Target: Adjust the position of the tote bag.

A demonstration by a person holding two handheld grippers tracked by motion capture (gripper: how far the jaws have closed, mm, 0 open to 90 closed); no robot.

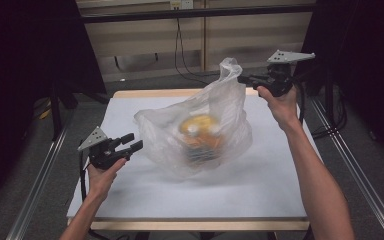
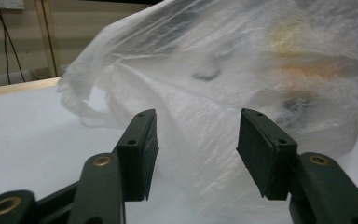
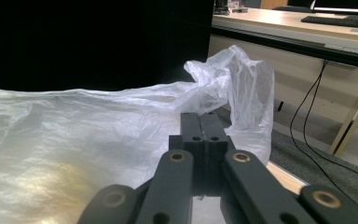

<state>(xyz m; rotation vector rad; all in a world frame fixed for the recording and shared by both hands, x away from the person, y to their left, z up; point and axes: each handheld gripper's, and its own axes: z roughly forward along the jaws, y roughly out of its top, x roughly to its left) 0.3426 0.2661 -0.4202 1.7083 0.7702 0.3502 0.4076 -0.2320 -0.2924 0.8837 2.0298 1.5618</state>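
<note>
A translucent white plastic bag [image 1: 167, 127] sits on the white table [image 1: 180, 195], with something orange and yellow [image 1: 200, 131] blurred inside it. My right gripper [image 1: 242, 79] is above the table's far right, shut on the bag's upper handle [image 1: 228, 70], and the film is stretched up toward it. In the right gripper view its jaws [image 3: 204, 122] are pressed together with the bag [image 3: 74, 140] spreading out beyond them. My left gripper [image 1: 132, 141] hovers open at the bag's left side. In the left gripper view the bag [image 2: 214, 84] bulges just ahead of the parted jaws [image 2: 196, 154], which hold nothing.
The table has a wooden rim [image 1: 200, 225] and metal rails [image 1: 40, 175] along both sides. Black cables [image 1: 180, 45] hang down the wall behind it. Dark curtains flank the table. A desk with a keyboard [image 3: 335, 19] stands farther off.
</note>
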